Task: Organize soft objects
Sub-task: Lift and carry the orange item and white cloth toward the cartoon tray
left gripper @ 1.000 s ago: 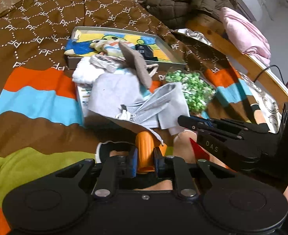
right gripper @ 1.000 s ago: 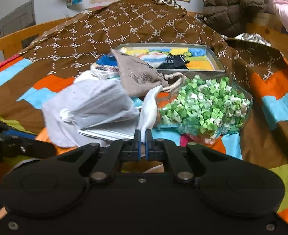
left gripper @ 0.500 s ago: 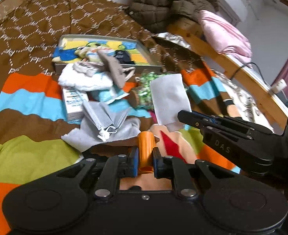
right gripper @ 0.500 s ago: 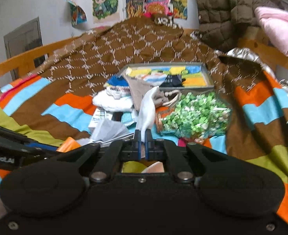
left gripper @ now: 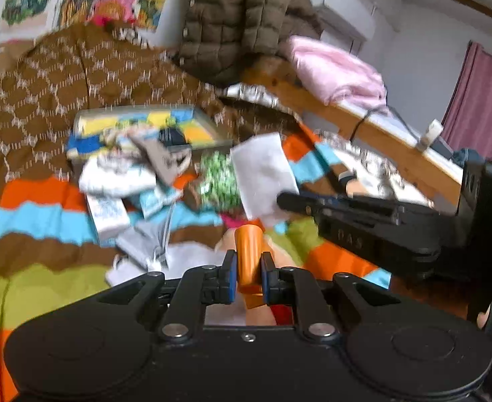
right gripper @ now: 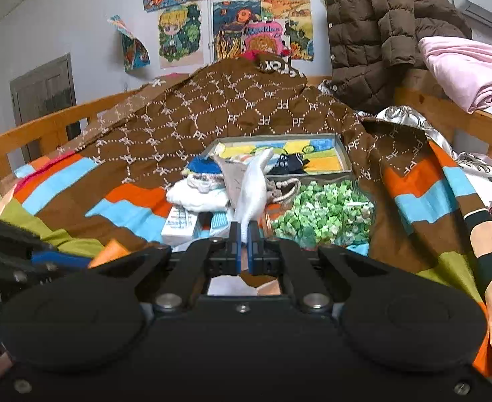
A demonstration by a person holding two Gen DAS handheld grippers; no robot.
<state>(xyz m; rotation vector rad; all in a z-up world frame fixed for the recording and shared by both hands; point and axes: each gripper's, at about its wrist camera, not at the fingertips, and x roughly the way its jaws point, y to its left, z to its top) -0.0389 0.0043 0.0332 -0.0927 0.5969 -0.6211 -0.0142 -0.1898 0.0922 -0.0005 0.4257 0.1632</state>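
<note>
Overhead, posters — striped bedspread below; left claw pinches orange fabric, right claw white cloth.

On the striped bedspread lie one shallow grey rectangular tray, one clear container of green-and-white folded paper stars, one small white printed box, and two black two-finger grippers.

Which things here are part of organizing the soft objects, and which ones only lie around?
Part of the job:
- white cloth in right gripper
- orange piece in left gripper
- cloth pile
- tray

Lying around:
- brown jacket
- pink blanket
- wall drawings
- green star jar
</note>
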